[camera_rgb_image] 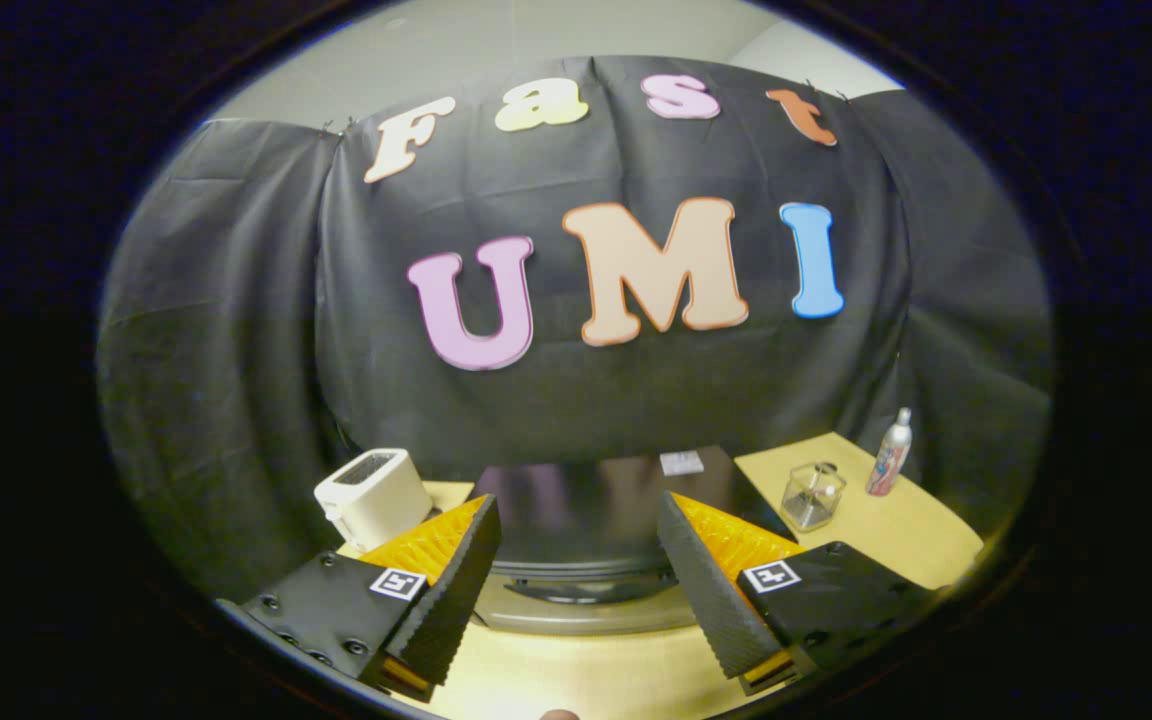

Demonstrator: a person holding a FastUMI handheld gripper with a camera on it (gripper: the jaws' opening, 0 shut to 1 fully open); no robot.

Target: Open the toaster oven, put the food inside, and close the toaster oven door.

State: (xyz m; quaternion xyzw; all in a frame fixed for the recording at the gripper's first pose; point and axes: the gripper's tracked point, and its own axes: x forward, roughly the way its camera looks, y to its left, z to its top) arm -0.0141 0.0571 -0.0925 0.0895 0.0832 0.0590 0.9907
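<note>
The tongs (579, 520) stand wide apart with nothing between the fingers, held above the yellow surface (921, 535) and looking down and forward over it.

The toaster oven (591, 530) lies straight ahead, its dark glossy top showing in the gap between the two fingers, and its front rim and handle band sit just below and between the fingertips. Its long axis runs crosswise to the fingers, so the door edge faces the tongs squarely. From this high angle the door face is hidden; whether it is shut flush or ajar cannot be told. The food cannot be made out.

A white slot toaster (373, 492) stands just beyond the left finger, close beside the oven. Beyond the right finger, a clear glass jar (813, 495) and a spray bottle (889, 455) stand near each other, apart from the oven. A small pale card (681, 462) lies on the oven's far top.

Judgement: the handle band is centred on the tongs, so any approach to it is a straight descent, no sideways correction.
</note>
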